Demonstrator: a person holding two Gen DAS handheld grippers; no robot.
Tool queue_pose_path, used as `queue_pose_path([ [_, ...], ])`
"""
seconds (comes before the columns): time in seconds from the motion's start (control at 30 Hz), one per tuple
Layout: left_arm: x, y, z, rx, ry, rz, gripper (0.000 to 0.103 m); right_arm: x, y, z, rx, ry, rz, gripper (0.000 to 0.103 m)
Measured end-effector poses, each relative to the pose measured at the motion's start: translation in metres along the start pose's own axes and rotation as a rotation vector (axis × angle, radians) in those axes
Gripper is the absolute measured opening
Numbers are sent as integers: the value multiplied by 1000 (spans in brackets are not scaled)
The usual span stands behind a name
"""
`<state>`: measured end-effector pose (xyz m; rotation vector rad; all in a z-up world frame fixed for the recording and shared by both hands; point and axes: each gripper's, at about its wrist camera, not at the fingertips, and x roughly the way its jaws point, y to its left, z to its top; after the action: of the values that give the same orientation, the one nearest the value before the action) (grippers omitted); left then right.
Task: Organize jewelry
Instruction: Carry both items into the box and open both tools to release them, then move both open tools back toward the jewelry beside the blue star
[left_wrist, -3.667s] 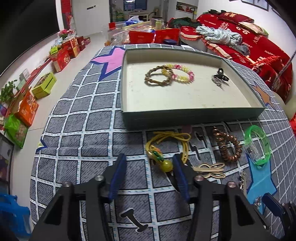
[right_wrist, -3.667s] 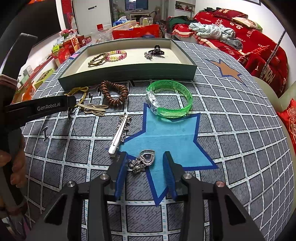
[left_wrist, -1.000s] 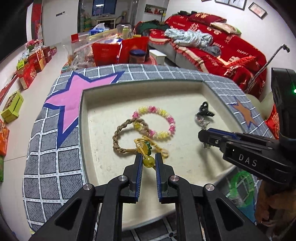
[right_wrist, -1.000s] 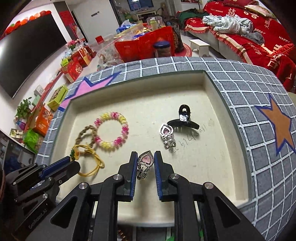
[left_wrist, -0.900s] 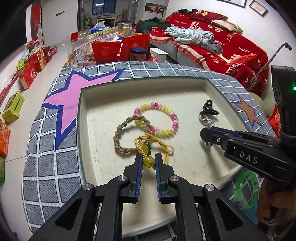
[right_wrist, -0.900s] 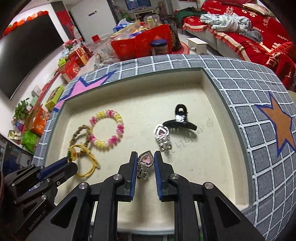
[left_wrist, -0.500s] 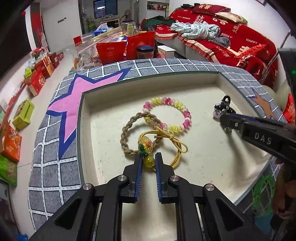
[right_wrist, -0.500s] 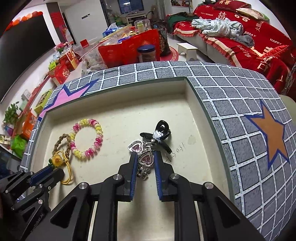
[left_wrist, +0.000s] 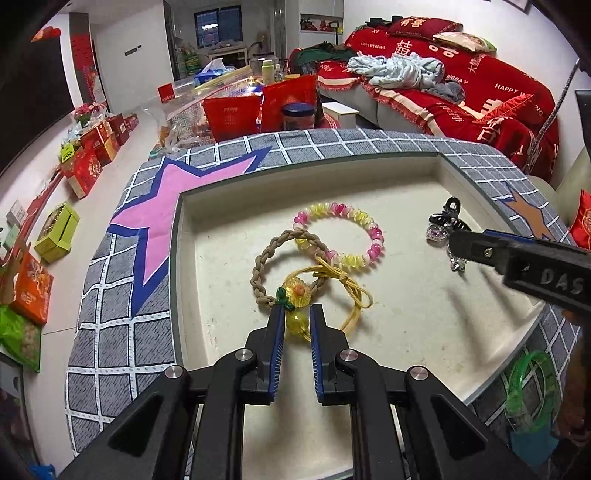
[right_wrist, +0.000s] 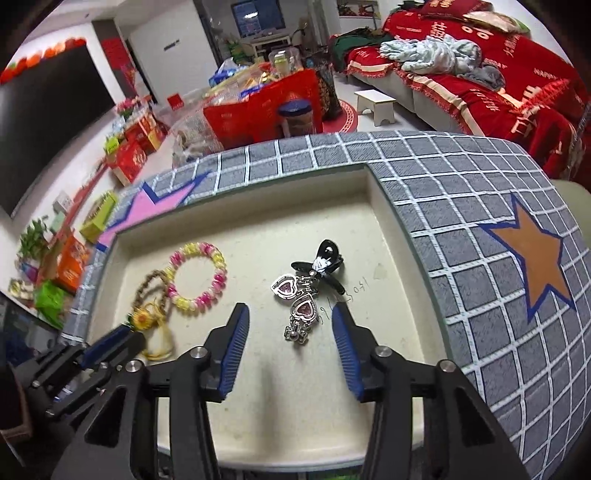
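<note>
My left gripper (left_wrist: 297, 318) is shut on the yellow bead of a yellow cord hair tie (left_wrist: 334, 282), whose flower and loop rest on the floor of the cream tray (left_wrist: 176, 266), over a brown braided ring (left_wrist: 260, 266). In the right wrist view my right gripper (right_wrist: 291, 326) hangs low over the tray with its jaws opening. A silver pink-heart pendant (right_wrist: 303, 312) lies on the tray floor between them, touching neither pad. A second heart pendant (right_wrist: 283, 287) and a black claw clip (right_wrist: 321, 264) lie just beyond it.
A pink and yellow bead bracelet (left_wrist: 371, 236) lies in the tray beside the braided ring. A green bangle (left_wrist: 532, 387) sits on the grey checked cloth (right_wrist: 480, 206) outside the tray's near right corner. The right gripper's body (left_wrist: 524, 258) reaches across the tray's right side.
The right jaws have spread and let go of the heart pendant, which now lies by the other heart and the clip. The left gripper has brought the yellow tie down onto the tray floor.
</note>
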<state>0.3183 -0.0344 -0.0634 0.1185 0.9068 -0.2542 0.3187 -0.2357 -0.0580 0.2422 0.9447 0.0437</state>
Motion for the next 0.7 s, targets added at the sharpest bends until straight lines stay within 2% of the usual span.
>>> queue_pose_path([
  [0.17, -5, -5, 0, 21, -17, 7, 32, -19, -6, -3, 30, -24, 29, 54],
  [0.5, -21, -1, 3, -5, -44, -12, 32, -40, -13, -16, 61, -44, 35, 54],
  [0.53, -23, -1, 2, -9, -48, -12, 43, -42, -13, -18, 62, -44, 34, 54],
  [0.57, -25, 0, 2, -13, -50, -8, 65, -43, -13, -20, 62, -44, 34, 55],
  [0.6, -27, 2, 0, -26, -53, 6, 103, -45, -13, -22, 62, -44, 33, 56],
  [0.67, -39, 6, -3, -45, -103, 24, 103, -47, -12, -24, 65, -45, 35, 58],
  [0.7, -41, 5, -3, -36, -102, 16, 103, -50, -13, -26, 66, -45, 36, 59],
])
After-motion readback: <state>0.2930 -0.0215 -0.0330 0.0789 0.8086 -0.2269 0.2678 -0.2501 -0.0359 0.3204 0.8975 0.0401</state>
